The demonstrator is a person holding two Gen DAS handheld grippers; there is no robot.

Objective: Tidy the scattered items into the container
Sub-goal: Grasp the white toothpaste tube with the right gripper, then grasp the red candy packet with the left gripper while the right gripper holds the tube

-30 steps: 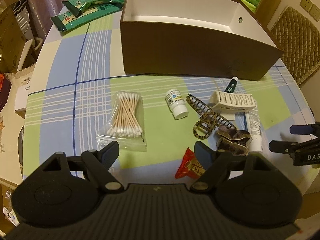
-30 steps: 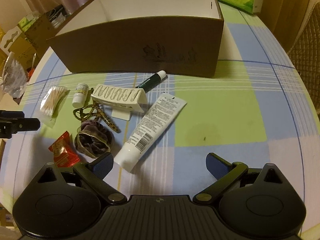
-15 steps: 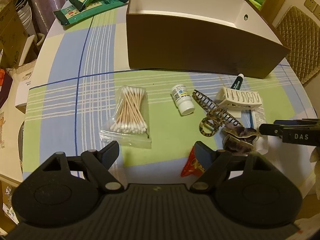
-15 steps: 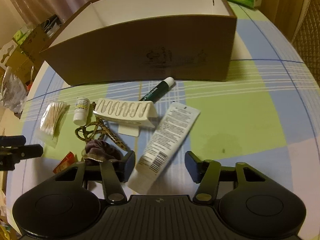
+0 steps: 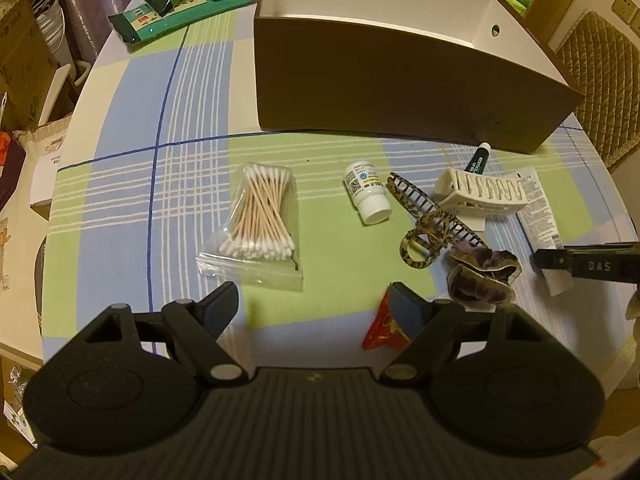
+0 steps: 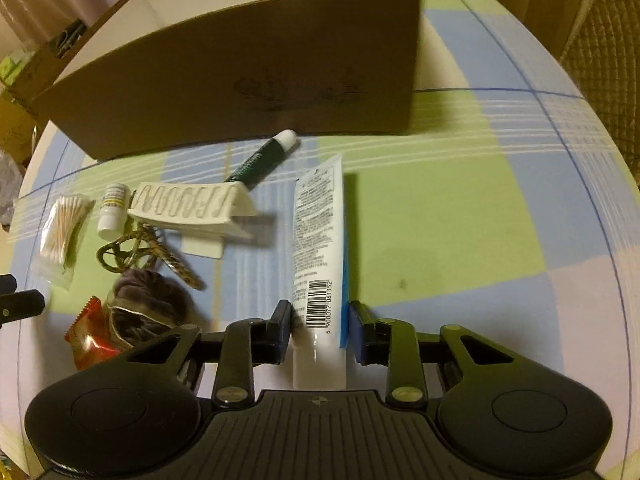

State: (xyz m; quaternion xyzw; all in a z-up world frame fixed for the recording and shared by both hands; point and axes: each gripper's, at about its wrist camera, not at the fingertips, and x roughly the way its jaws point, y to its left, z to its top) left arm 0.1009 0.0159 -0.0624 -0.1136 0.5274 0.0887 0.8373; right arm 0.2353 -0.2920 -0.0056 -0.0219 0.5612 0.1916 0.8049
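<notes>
My right gripper (image 6: 320, 320) is closing on the white tube (image 6: 318, 232), and its pads press both sides of the barcode end. The tube lies flat and points toward the brown box (image 6: 240, 80). My left gripper (image 5: 312, 300) hangs open over the tablecloth with nothing between its fingers; a red snack packet (image 5: 378, 330) lies under its right finger. On the cloth lie a cotton swab bag (image 5: 260, 216), a small white bottle (image 5: 368, 194), a leopard hair claw (image 5: 424, 224), a white hair claw (image 5: 480, 196), a dark green tube (image 5: 478, 160) and a purple scrunchie (image 5: 480, 276).
The box (image 5: 400, 92) stands open-topped at the back of the round table. Green packets (image 5: 180, 0) lie at the far left. A quilted chair (image 5: 600, 80) stands at the right, and cardboard boxes (image 5: 24, 60) sit beyond the table's left edge.
My right gripper came down and forward over the white tube's bottom end and its jaws closed from wide open onto it. The tube now lies straighter. My left gripper kept still.
</notes>
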